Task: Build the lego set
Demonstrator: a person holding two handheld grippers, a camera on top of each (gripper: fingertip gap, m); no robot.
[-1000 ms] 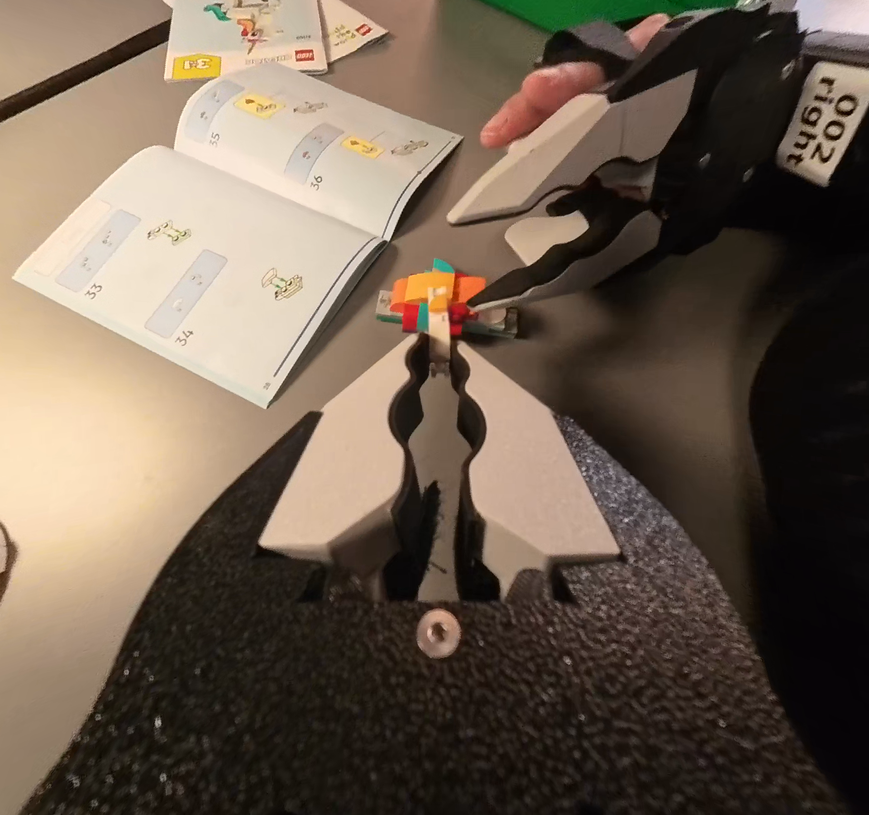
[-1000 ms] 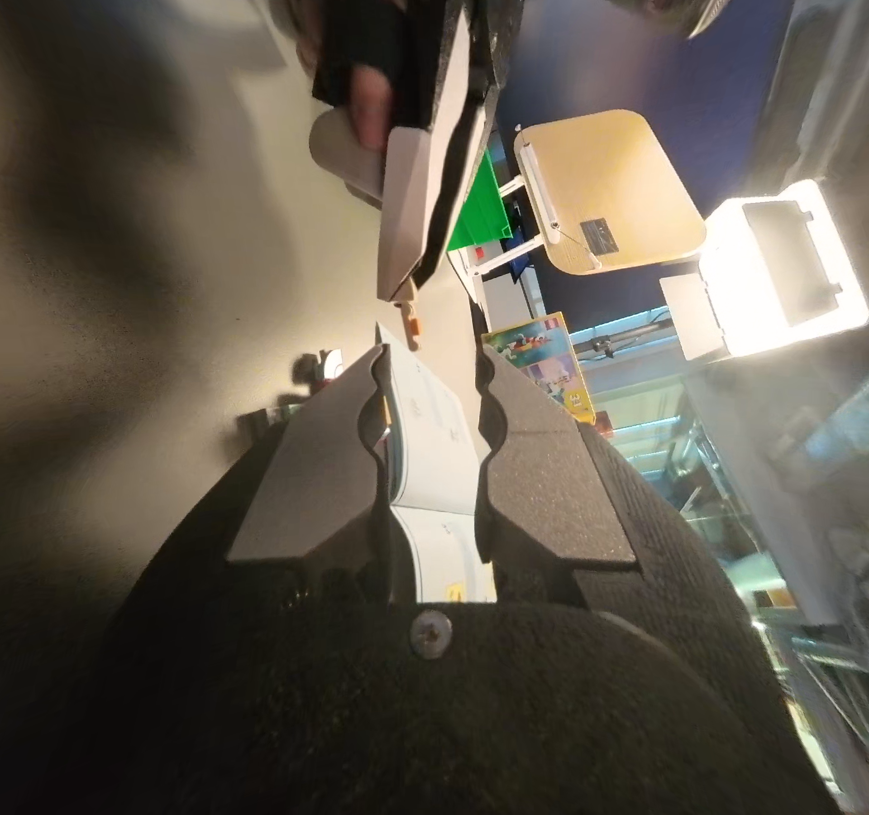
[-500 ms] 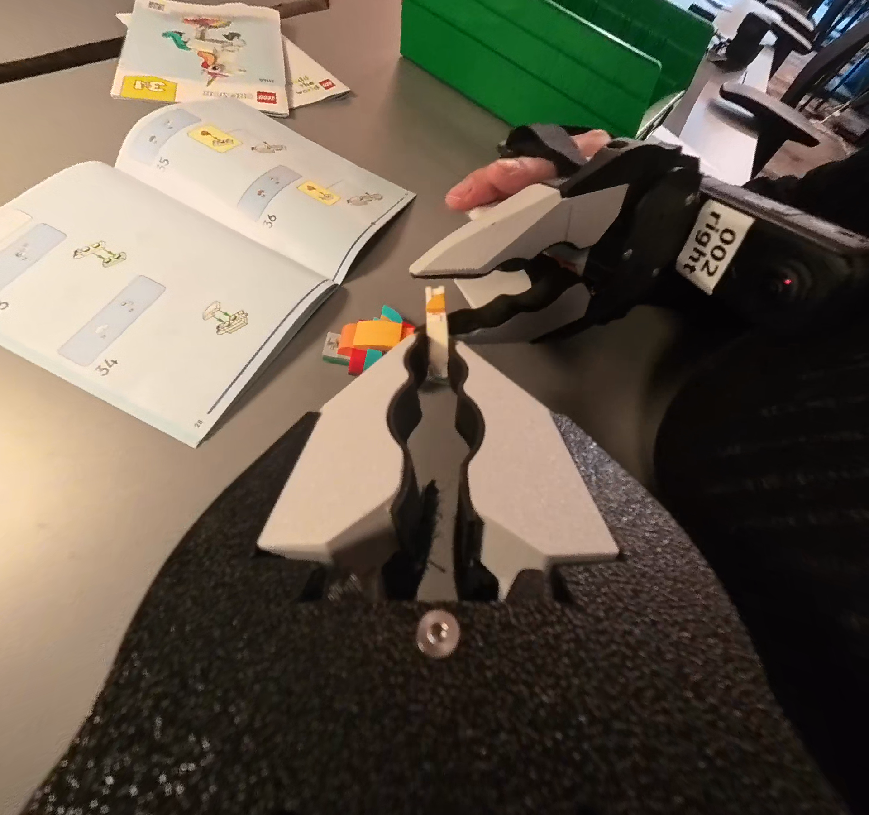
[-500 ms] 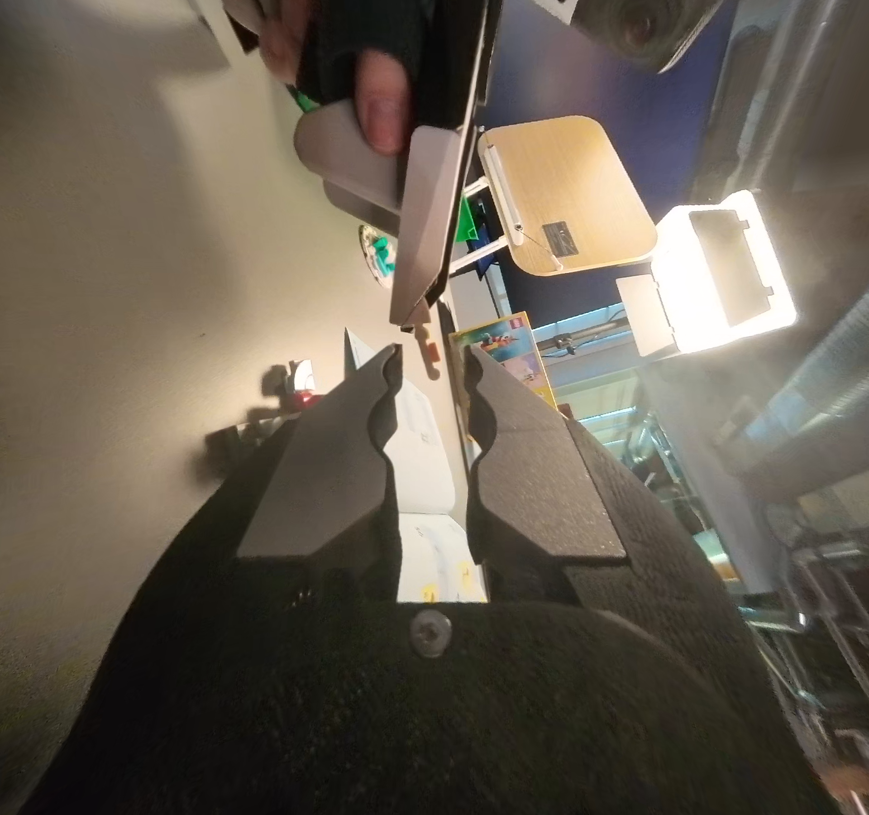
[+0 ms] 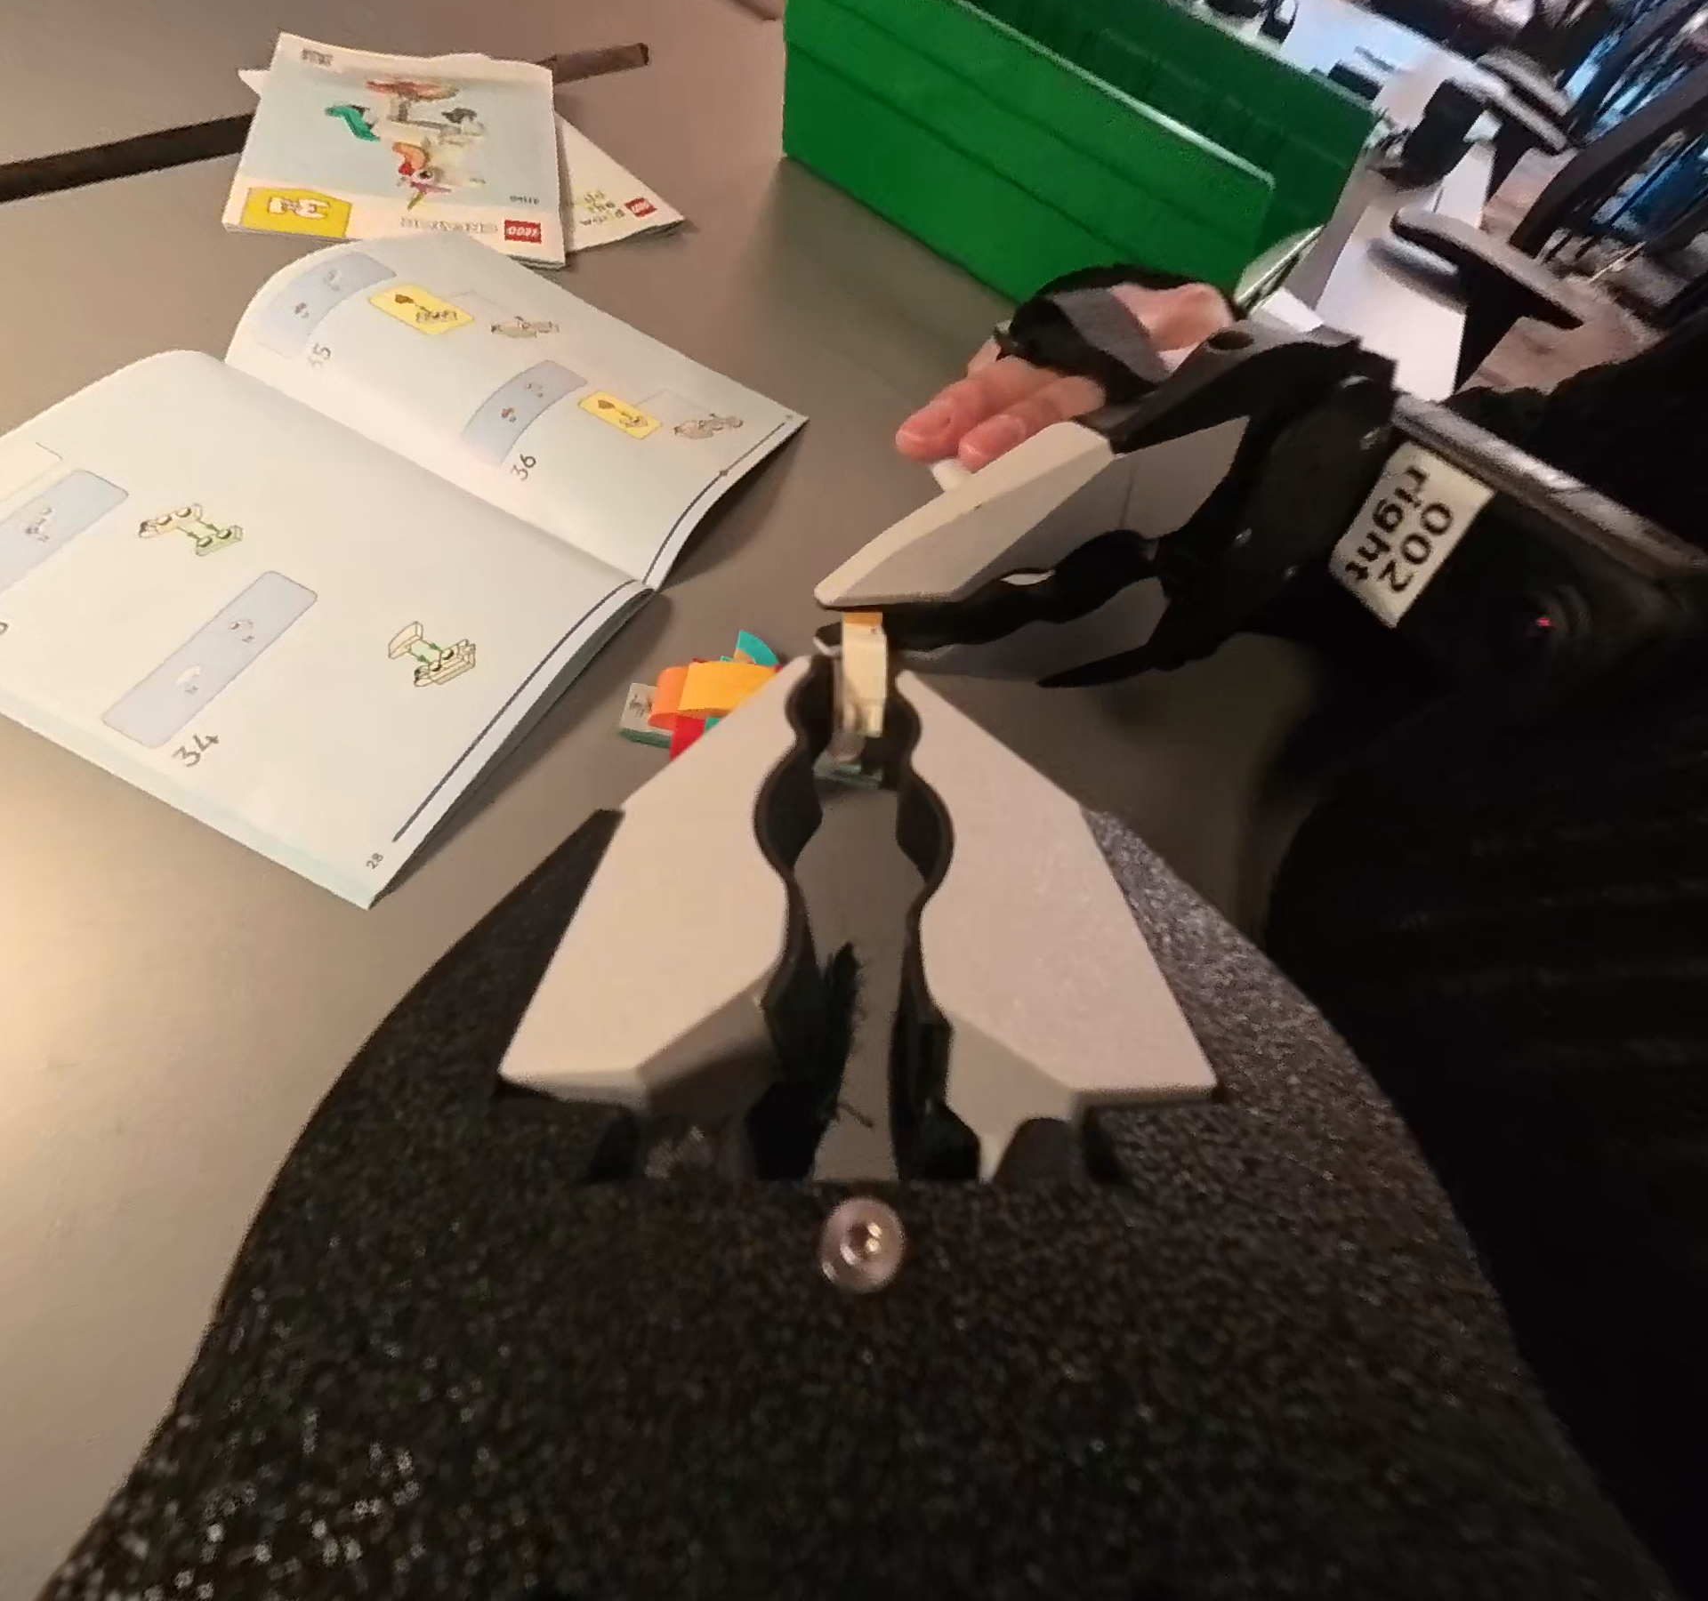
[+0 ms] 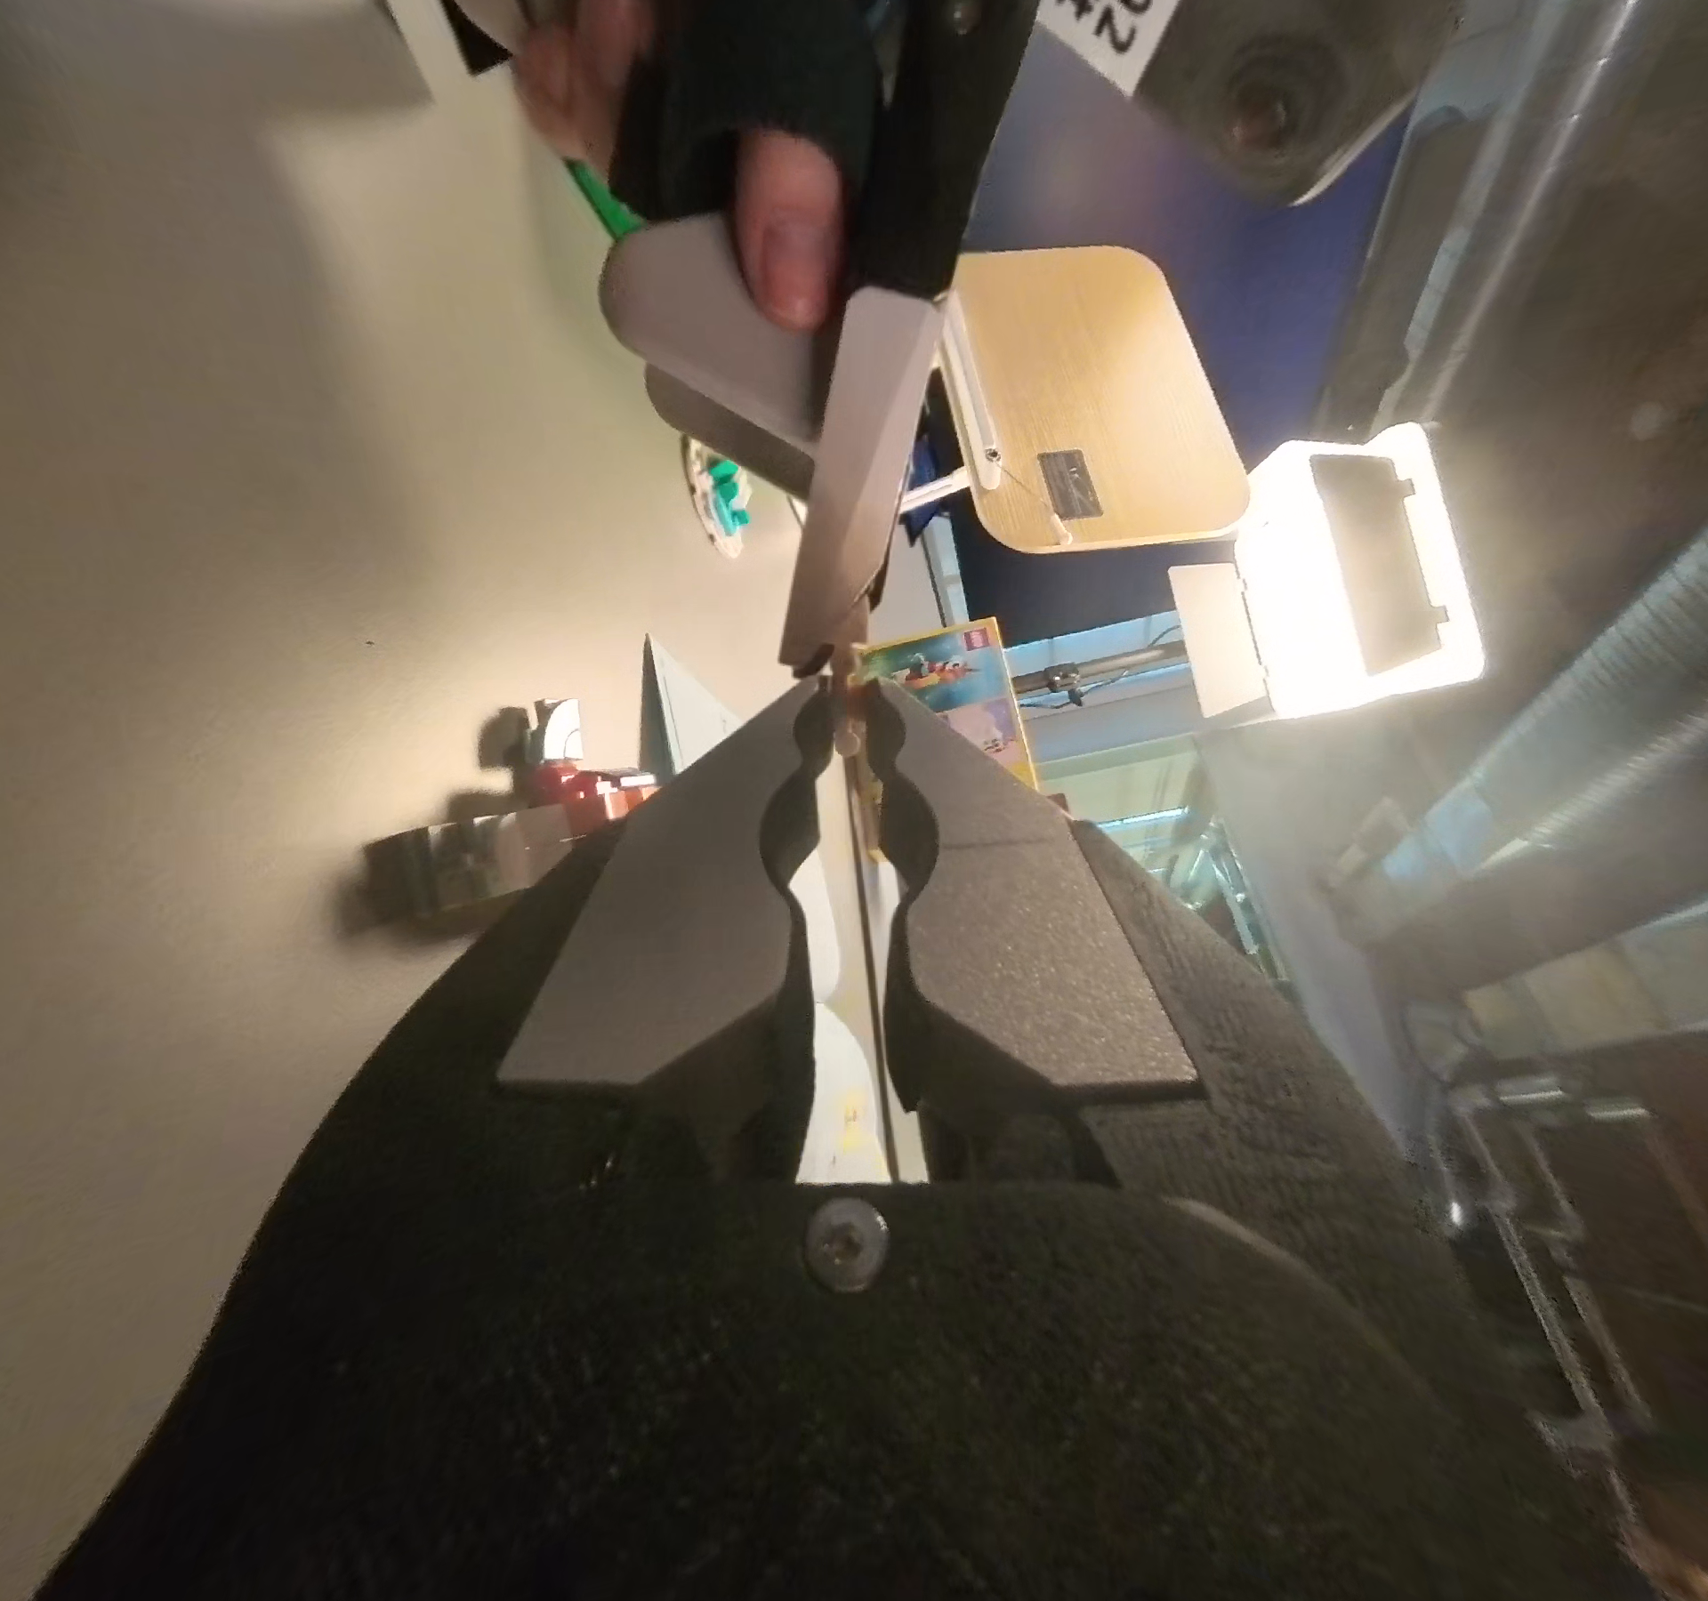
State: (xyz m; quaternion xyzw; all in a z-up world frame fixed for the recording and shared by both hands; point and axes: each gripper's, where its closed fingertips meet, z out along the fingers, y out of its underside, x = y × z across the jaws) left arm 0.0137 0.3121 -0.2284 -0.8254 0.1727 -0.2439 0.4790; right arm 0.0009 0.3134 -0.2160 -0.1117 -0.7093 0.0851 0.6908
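Note:
My left gripper [image 5: 852, 695] is shut on a small cream Lego piece [image 5: 864, 674] with an orange top end and holds it upright above the table. My right gripper [image 5: 864, 628] reaches in from the right and is shut on that orange top end. In the right wrist view my right gripper [image 6: 846, 711] pinches the same piece [image 6: 846, 730], and the left gripper [image 6: 818, 665] meets it tip to tip from above. A colourful Lego assembly [image 5: 707, 690] of orange, red and teal parts lies on the grey table [image 5: 231, 1002] just behind my left fingertips; it also shows in the right wrist view [image 6: 573, 785].
An open instruction booklet [image 5: 323, 540] lies left of the assembly, with closed booklets [image 5: 397, 152] behind it. A green bin [image 5: 1017, 106] stands at the back. A yellow Lego box [image 6: 933, 679] and a plate with teal pieces [image 6: 716, 494] show in the right wrist view. My two grippers' fingertips are within a few centimetres of each other.
My left gripper lifted the cream piece up off the assembly on the table. My right gripper moved in beside it and closed from wide open onto the piece's top end.

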